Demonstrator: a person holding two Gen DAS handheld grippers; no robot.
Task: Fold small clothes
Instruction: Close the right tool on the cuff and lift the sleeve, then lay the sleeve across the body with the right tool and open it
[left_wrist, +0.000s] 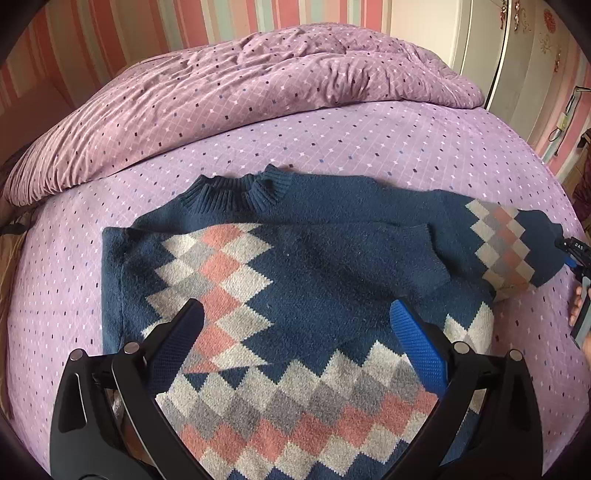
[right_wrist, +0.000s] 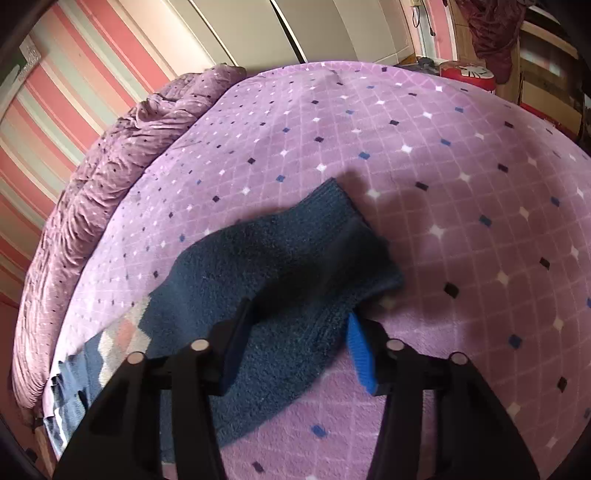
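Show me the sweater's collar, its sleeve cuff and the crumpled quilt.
collar (left_wrist: 236, 192): left wrist view, ribbed neck.
cuff (right_wrist: 332, 206): right wrist view, ribbed sleeve end.
quilt (left_wrist: 229, 96): left wrist view, wrinkled top.

Both pictures are lit by soft daylight, and the colours are seen clearly. The left wrist view is sharp, and the sweater is shown in crisp detail. A soft shadow is cast on the bedsheet beyond the sleeve in the right wrist view. That sleeve's far end is smeared by blur, and its near part is darkened by shade. Straight lines are bent into curves by the fisheye lens, so the bed is made to look round. The corners are left black.
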